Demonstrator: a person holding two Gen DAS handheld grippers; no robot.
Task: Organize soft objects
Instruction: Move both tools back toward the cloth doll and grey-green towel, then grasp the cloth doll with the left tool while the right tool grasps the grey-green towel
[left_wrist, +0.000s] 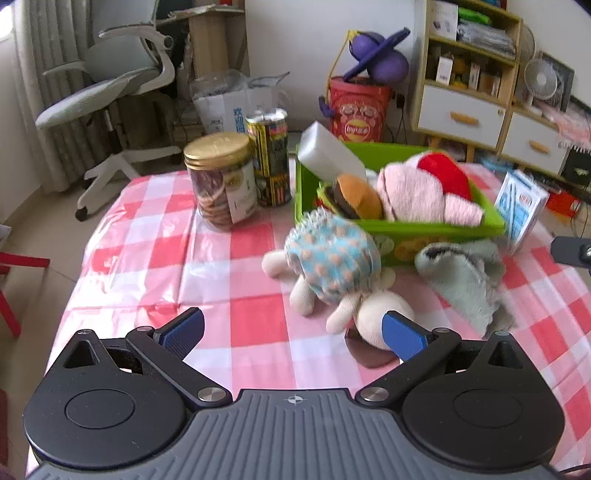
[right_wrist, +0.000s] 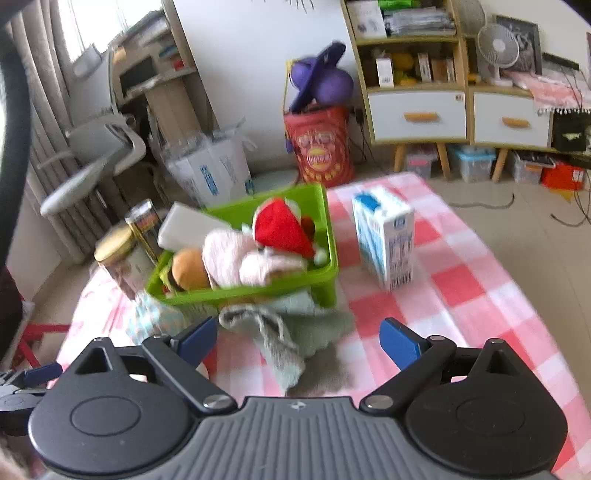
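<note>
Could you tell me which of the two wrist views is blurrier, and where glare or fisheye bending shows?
Right wrist view: motion blur smears the green basket, milk carton and grey-green cloth; bright window at top left. Left wrist view: sharper, only slight blur on the doll; glare on the checked tablecloth; the shelf unit leans from fisheye distortion.

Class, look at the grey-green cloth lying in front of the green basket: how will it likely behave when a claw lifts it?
The grey-green cloth lies crumpled in folds, so it will probably droop limply from a pinch. Its fuzzy surface suggests good grip, unlikely to slip. It touches the green basket, so lifting may drag against it.
</note>
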